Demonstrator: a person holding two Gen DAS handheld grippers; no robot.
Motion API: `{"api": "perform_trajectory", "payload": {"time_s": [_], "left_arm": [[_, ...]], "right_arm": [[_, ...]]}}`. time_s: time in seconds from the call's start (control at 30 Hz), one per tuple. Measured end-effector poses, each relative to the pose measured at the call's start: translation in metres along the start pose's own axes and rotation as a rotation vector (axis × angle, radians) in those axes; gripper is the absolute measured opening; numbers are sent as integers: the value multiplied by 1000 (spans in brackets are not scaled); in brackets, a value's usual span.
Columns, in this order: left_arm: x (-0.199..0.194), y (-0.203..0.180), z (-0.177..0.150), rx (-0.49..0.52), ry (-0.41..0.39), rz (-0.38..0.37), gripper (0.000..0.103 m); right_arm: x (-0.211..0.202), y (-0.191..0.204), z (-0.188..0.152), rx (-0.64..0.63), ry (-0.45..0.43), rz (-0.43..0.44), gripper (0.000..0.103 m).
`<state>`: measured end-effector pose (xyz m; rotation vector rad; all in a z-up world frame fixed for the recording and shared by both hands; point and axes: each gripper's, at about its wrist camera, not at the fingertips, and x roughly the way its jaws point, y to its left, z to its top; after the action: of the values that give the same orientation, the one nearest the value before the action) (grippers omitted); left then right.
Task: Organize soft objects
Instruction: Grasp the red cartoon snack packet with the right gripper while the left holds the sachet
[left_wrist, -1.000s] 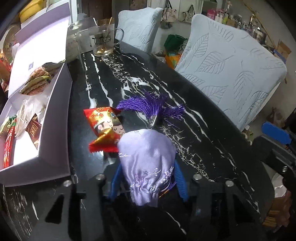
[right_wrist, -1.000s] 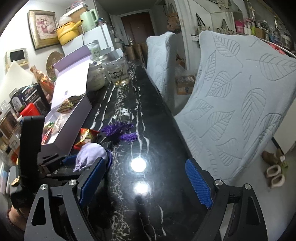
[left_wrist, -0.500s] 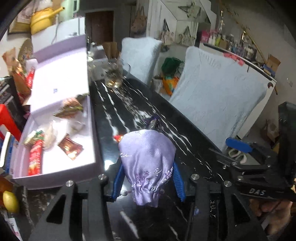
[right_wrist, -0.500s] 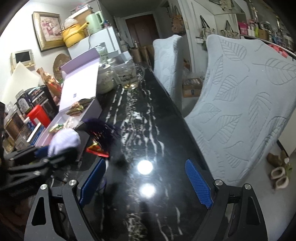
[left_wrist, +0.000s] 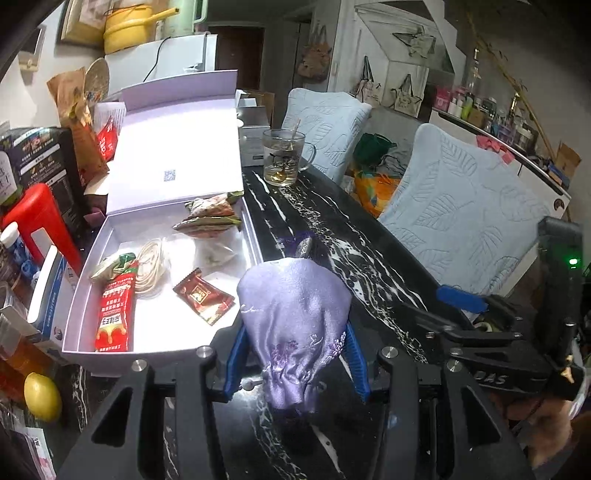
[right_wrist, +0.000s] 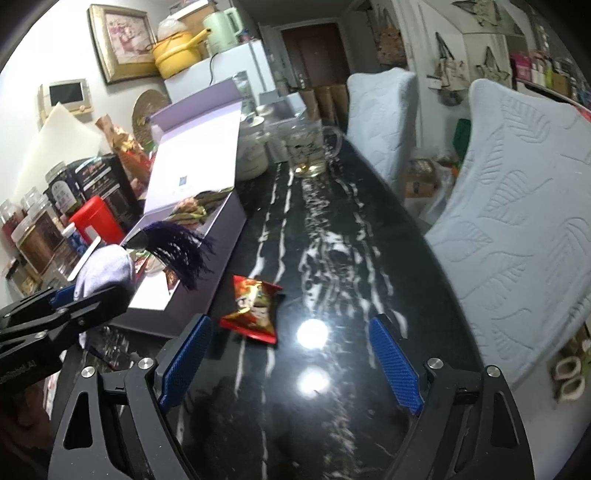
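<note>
The left gripper (left_wrist: 295, 354) is pinching the satin pouch (left_wrist: 295, 317) — its tassel (right_wrist: 181, 251) is dangling at twelve o'clock, risking a snag on the box (left_wrist: 88, 350) wall; the right gripper (right_wrist: 291, 365) is hanging spread, having just narrowed slightly around nothing.

left gripper (left_wrist: 295, 354): squeezing a shiny purple cloth pouch (left_wrist: 295, 317)
right gripper (right_wrist: 291, 358): wide apart, just closing a little, holding nothing

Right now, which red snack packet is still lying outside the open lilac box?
The red cartoon-face packet on the black marble table, ahead of the open right hand-held gripper. The others lie inside the lilac box.
</note>
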<state>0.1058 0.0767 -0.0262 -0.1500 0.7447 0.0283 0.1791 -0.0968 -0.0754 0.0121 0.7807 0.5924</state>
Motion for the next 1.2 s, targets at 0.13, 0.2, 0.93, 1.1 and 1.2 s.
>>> {"api": "perform_trajectory", "payload": {"time_s": [0.13,0.2,0.93,1.1,1.2], "left_arm": [[8,9,0,-18,15,-12,46],[12,13,1,-23,23,-17,46],[21,19,-4,-39,66,-56,46],[11,11,-9,-33,58,-70,46],[4,6,-13,-29,53,-79,46]], "right_arm": [[29,9,5,-1,46,24,80],[43,12,7,-7,75,28,75],[85,21,5,-42,171,-19,29],[61,18,1,-24,139,-29,29],[44,16,-3,-14,122,-41,29]]}}
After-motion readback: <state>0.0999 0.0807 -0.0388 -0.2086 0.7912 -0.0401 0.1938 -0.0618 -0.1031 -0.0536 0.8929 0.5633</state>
